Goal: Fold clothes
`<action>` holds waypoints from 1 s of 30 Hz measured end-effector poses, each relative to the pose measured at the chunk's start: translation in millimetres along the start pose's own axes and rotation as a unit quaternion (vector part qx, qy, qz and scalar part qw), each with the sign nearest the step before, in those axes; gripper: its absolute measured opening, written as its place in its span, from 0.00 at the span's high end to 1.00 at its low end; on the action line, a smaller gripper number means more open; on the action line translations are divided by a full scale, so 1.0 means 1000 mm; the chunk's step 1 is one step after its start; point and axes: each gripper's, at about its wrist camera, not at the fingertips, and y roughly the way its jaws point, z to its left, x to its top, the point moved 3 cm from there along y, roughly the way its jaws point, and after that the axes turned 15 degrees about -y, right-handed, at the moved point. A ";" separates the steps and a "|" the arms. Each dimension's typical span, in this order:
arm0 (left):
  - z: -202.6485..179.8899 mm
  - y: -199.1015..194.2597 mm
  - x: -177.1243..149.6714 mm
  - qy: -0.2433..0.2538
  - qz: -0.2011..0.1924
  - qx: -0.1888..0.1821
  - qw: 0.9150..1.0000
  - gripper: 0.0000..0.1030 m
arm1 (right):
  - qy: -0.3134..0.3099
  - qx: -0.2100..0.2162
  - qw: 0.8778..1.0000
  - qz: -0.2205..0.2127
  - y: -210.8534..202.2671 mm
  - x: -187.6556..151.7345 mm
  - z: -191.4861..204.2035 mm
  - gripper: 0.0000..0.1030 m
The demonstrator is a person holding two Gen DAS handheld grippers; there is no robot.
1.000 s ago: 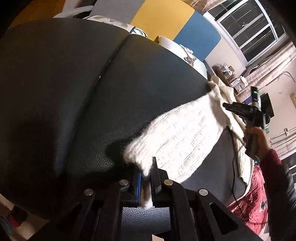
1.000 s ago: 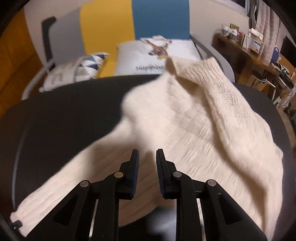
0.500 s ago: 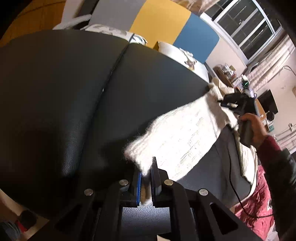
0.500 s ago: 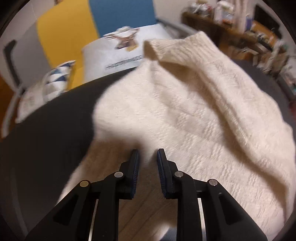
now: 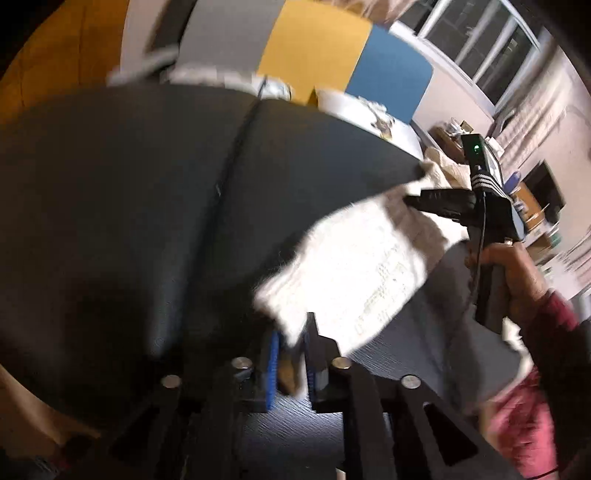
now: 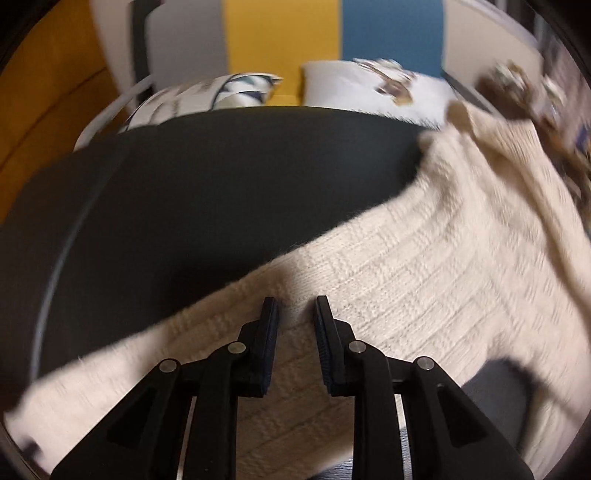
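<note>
A cream knitted sweater (image 6: 424,266) lies across a black leather seat (image 6: 221,177). Its sleeve (image 5: 354,266) stretches from the body toward the left gripper. My left gripper (image 5: 290,332) is shut on the sleeve's cuff and holds it just above the seat. My right gripper (image 6: 295,314) is open, its jaws a small gap apart, over the sleeve near the shoulder. It also shows in the left wrist view (image 5: 436,201), its tip touching the knit.
Two pillows (image 6: 369,88) lie behind the seat, in front of grey, yellow and blue panels (image 6: 280,33). Cluttered shelves and windows (image 5: 491,48) stand at the right. A red cloth (image 5: 524,417) is at the lower right.
My right gripper has swung left along the sweater, from over the body to the sleeve. My left gripper keeps hold of the cuff and has shifted slightly.
</note>
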 end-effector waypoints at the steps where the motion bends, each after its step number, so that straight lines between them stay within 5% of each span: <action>1: 0.007 0.000 0.001 -0.027 0.020 -0.024 0.999 0.85 | 0.012 0.012 1.000 0.002 -0.004 -0.002 -0.001 0.77; 9: 0.067 -0.012 -0.005 -0.162 0.073 -0.144 0.973 0.85 | 0.017 0.123 0.991 -0.052 -0.057 -0.043 0.008 0.77; 15: 0.049 0.010 0.002 -0.184 0.106 -0.161 0.964 0.80 | 0.015 0.138 0.990 -0.035 -0.062 -0.083 0.031 0.77; 19: 0.037 0.023 0.003 -0.171 0.105 -0.128 0.971 0.81 | 0.030 0.138 0.989 -0.032 -0.055 -0.085 0.028 0.77; 20: 0.036 0.022 0.004 -0.162 0.090 -0.110 0.977 0.90 | 0.040 0.141 0.989 -0.031 -0.050 -0.082 0.026 0.76; 24: 0.035 0.004 0.014 -0.118 0.015 -0.030 0.992 0.96 | 0.058 0.132 0.989 -0.028 -0.050 -0.085 0.032 0.75; 27: 0.051 -0.013 0.024 -0.127 -0.004 0.009 0.992 0.96 | 0.061 0.140 0.988 -0.039 -0.042 -0.075 0.040 0.73; 30: 0.057 -0.040 0.033 -0.151 -0.039 0.008 0.988 0.89 | 0.071 0.160 0.983 -0.050 -0.037 -0.066 0.040 0.70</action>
